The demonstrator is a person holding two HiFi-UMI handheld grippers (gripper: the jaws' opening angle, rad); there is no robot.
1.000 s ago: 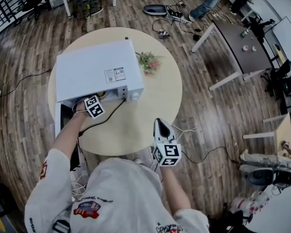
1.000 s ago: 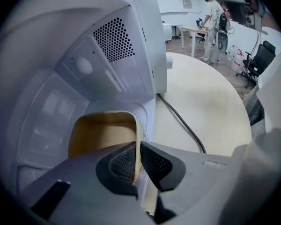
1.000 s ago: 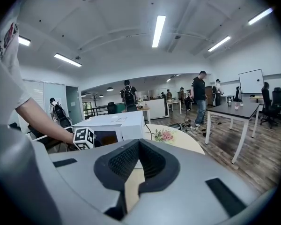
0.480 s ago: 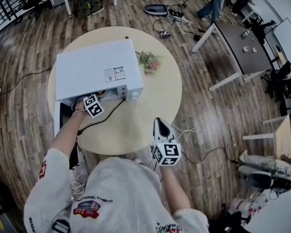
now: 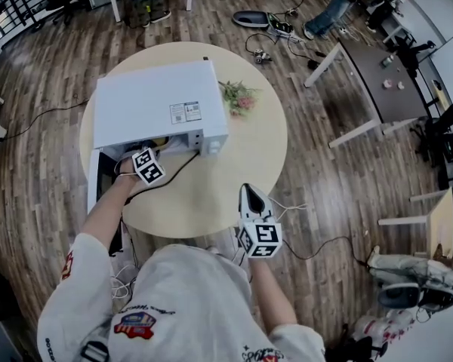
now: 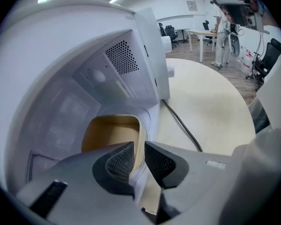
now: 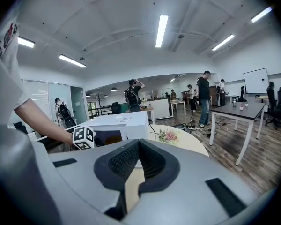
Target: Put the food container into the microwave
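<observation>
Left gripper (image 6: pixel 138 154): jaws clamped on food container (image 6: pixel 111 131) wall; container inside microwave (image 5: pixel 155 108) cavity, by front opening. Position unchanged over last second (placement likely done, release pending). Right gripper (image 7: pixel 138 158): jaws together, empty, off table (image 5: pixel 245 153) near edge.

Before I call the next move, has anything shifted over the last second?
Nothing in the job visibly moved. The left gripper stays at the open front of the microwave, shut on the wall of the food container. The right gripper stays shut and empty by the table edge. Only the head view drifted slightly.
</observation>
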